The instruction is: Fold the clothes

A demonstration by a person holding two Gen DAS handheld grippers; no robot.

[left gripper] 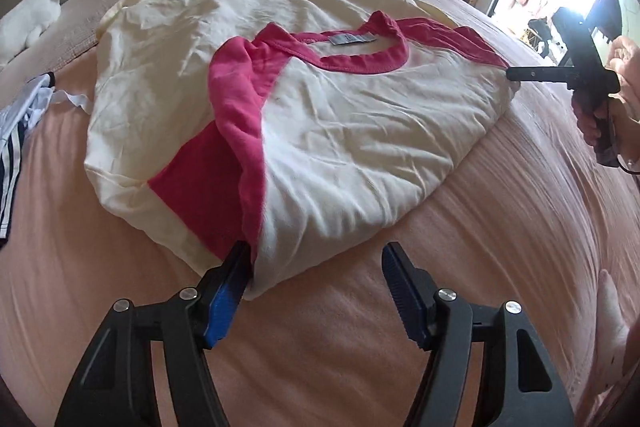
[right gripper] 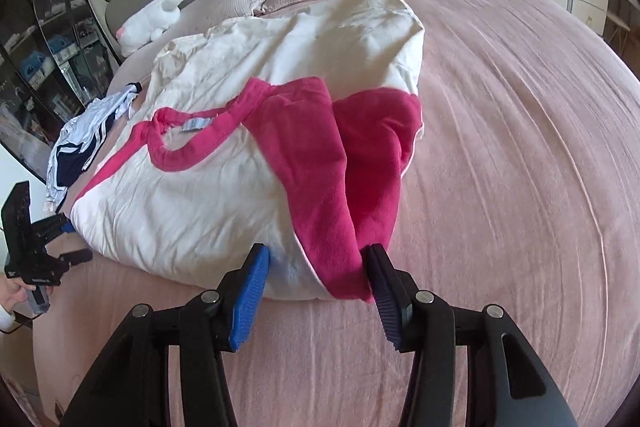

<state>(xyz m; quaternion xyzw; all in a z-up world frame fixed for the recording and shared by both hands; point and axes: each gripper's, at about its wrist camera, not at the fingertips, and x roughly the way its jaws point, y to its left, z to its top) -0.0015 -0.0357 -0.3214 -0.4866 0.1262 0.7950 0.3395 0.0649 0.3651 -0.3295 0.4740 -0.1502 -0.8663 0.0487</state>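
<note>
A wrinkled cream raglan T-shirt (left gripper: 360, 131) with hot-pink sleeves and ribbed collar lies partly folded mid-bed on the peach ribbed bedspread (left gripper: 500, 207). The left gripper (left gripper: 316, 291) stands half open, only its left blue ridged pad touching the shirt's corner. The right gripper (right gripper: 320, 291) (equally half open) straddles the hem without visibly pinching it, a pink sleeve draped against its right pad.

We see bare bedspread (right gripper: 520, 155) open right of the shirt (right gripper: 192, 195); striped clothes (right gripper: 80, 143) crowd its left.
</note>
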